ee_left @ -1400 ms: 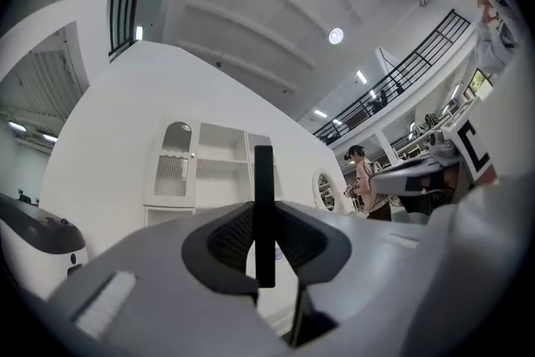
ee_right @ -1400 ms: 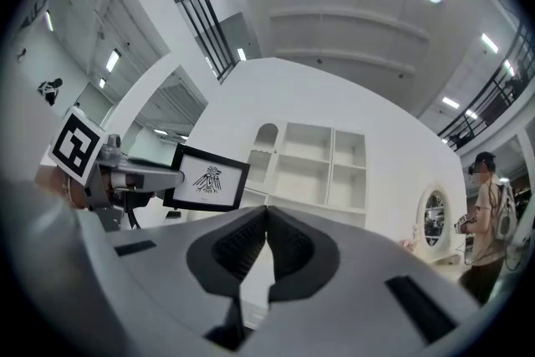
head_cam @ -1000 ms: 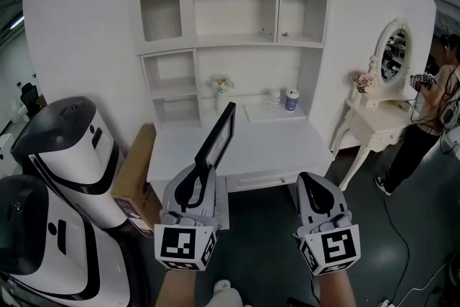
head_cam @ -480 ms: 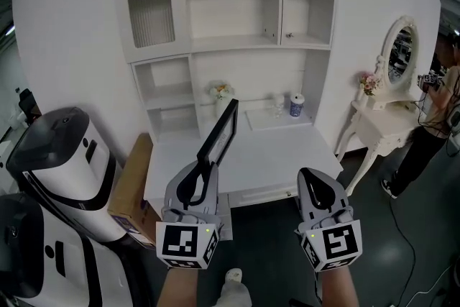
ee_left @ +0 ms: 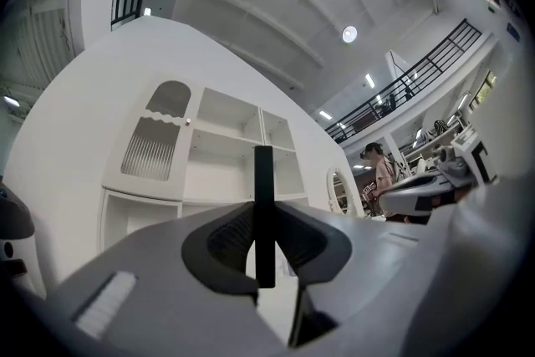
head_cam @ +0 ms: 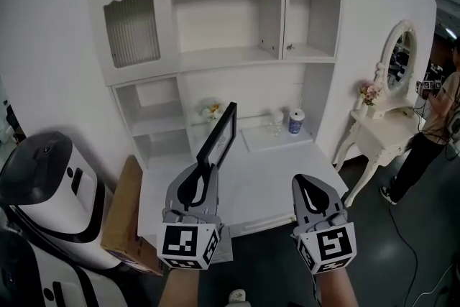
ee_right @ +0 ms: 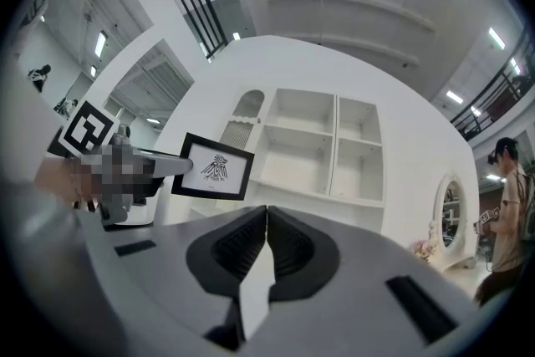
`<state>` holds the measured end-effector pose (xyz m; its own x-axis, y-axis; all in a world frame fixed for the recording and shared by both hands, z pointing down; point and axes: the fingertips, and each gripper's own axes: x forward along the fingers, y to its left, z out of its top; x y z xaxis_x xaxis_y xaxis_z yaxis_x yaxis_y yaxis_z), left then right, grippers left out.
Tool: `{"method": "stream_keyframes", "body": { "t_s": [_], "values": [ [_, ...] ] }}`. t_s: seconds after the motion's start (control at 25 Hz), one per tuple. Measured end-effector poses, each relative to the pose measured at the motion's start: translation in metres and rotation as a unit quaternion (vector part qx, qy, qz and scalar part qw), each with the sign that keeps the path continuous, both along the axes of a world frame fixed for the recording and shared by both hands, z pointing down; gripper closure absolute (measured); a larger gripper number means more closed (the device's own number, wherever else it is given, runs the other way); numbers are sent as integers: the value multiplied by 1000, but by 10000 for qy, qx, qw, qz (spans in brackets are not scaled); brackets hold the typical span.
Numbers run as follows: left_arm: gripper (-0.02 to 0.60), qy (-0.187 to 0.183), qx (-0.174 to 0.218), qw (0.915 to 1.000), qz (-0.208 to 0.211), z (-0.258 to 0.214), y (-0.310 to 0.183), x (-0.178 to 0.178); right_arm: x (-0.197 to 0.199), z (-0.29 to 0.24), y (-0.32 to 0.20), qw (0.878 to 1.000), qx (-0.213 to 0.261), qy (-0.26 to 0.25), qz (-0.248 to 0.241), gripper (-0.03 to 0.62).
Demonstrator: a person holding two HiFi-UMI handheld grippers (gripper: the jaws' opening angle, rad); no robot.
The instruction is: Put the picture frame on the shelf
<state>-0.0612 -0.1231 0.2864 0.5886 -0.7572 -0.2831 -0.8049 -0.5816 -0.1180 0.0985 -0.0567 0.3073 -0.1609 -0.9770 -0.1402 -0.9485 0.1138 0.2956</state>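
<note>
Two grippers show in the head view: the left gripper (head_cam: 201, 172) pinches the picture frame (head_cam: 219, 134), its long edge pointing up toward the shelf (head_cam: 223, 55) ahead. Left gripper view: the jaws squeeze the frame's thin edge. Right gripper view: the right gripper (ee_right: 266, 217) is closed and empty, and the frame is off to its left.

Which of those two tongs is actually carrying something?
The left tongs: they grip the black picture frame by its edge. The right tongs are closed on nothing.
</note>
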Motion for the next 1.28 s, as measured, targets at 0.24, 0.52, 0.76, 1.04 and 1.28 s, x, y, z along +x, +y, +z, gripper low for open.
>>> {"method": "stream_keyframes", "body": {
  "t_s": [0.24, 0.52, 0.76, 1.04, 1.28],
  "values": [
    [506, 123, -125, 9996, 228, -7, -63, 6, 4, -8, -60, 9998, 47, 10, 174, 583],
    [506, 227, -142, 9995, 191, -24, -119, 9, 9, -24, -110, 9996, 151, 101, 223, 583],
    [506, 346, -143, 9991, 174, -40, -150, 15, 16, -30, -136, 9995, 187, 155, 184, 583],
    [506, 569, -236, 9979, 181, -57, -185, 31, 32, -31, -165, 9998, 191, 72, 57, 583],
    [506, 793, -351, 9962, 124, -78, -219, 49, 53, -40, -193, 9997, 233, 82, -92, 583]
  ]
}}
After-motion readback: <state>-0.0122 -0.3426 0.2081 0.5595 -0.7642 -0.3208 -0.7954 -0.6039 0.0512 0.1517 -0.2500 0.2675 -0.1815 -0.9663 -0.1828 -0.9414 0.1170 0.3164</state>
